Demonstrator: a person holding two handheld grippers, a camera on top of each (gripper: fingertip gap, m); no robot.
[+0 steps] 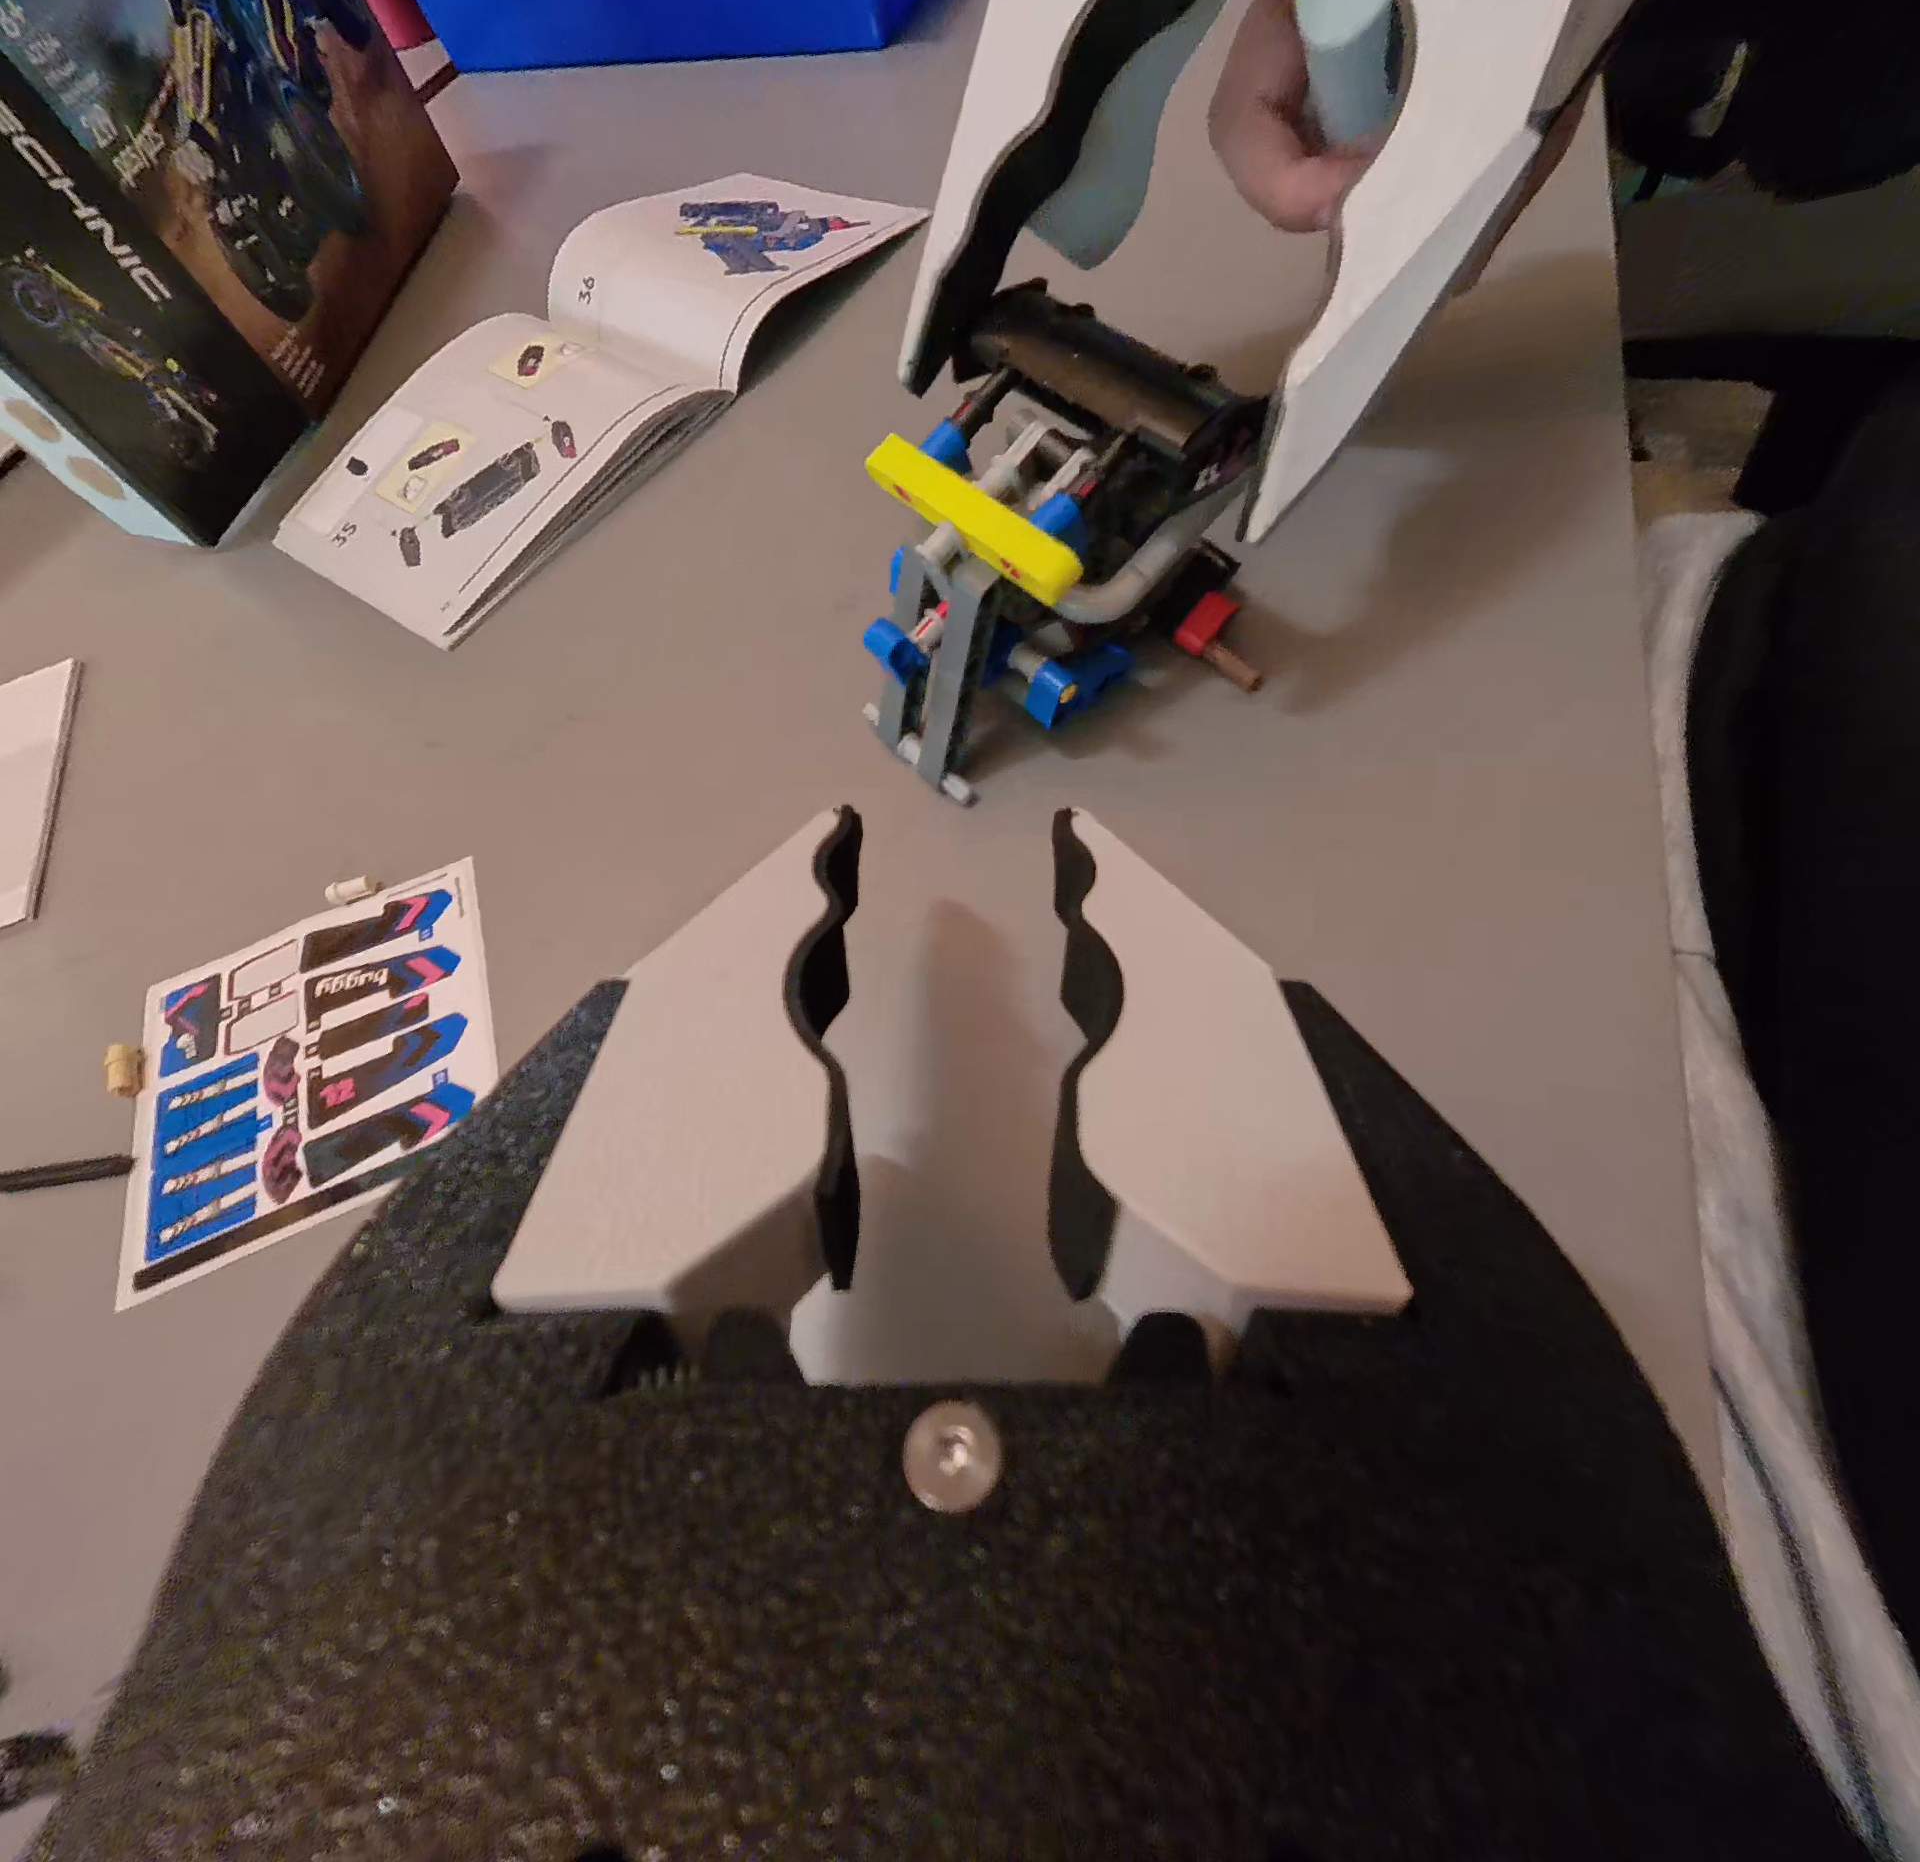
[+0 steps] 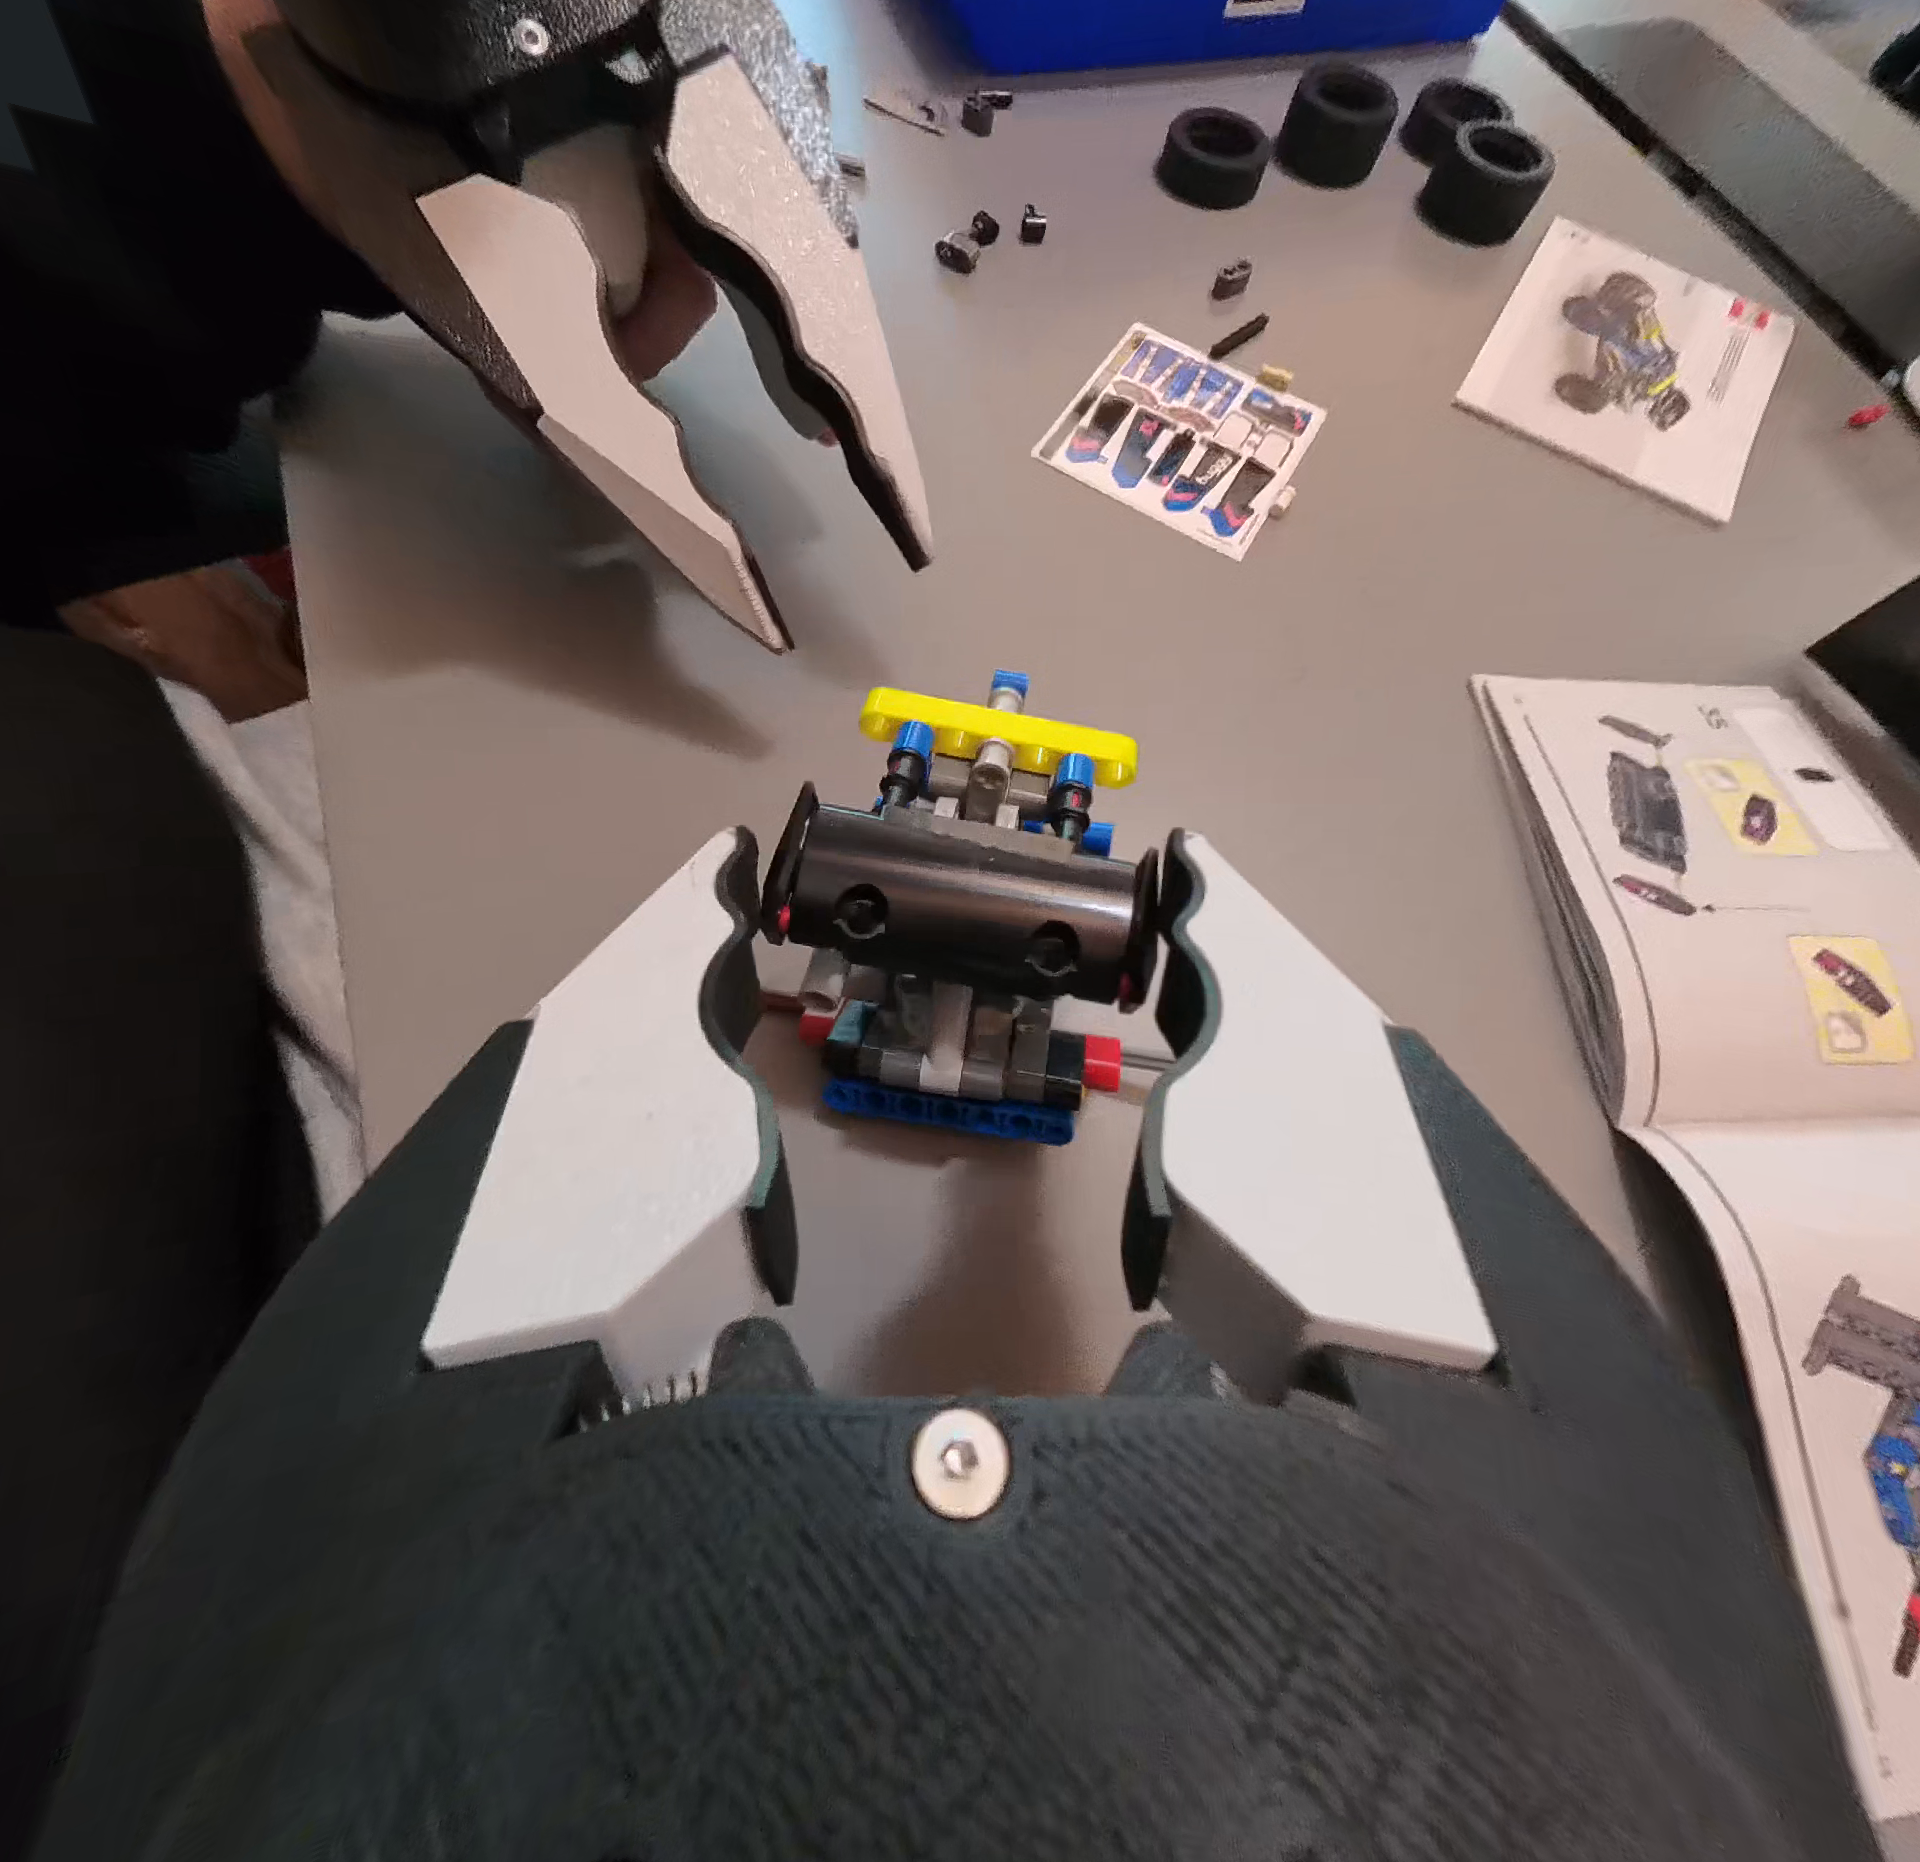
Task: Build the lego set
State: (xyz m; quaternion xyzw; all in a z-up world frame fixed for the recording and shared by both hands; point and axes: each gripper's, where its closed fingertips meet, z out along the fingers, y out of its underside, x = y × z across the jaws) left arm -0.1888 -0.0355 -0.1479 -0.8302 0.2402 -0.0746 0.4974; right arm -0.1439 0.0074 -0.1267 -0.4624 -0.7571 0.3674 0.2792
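The right hand-held gripper [image 2: 956,908] has its two fingers clamped on the ends of the black cylinder [image 2: 956,913] that tops a small brick-built model [image 2: 961,981] standing on the grey surface [image 2: 1299,617]. In its own view each pad lies against a black end disc of that cylinder. Below the cylinder a blue beam [image 2: 951,1121] forms the model's near foot, and beyond it a yellow beam [image 2: 997,737] sits on blue pins.

The left hand-held gripper [image 1: 956,825] is released: its jaws stand apart over bare surface with nothing between them, tips just short of the model's grey frame [image 1: 930,690]. The right wrist view shows this gripper from the side, hanging above the surface to the model's far left (a hand behind its fingers).

Only the left wrist view shows the model's other face: grey uprights, a curved grey tube and a red piece [image 1: 1205,623] by its base, plus the product box [image 1: 177,223] at far left. Both views show the sticker sheet [image 2: 1179,441] and the open instruction booklet [image 1: 582,389].

Only the right wrist view takes in the far surface: four black tyres [image 2: 1351,139], scattered small black parts [image 2: 971,238], a second closed booklet [image 2: 1626,368] and a blue bin [image 2: 1195,4].
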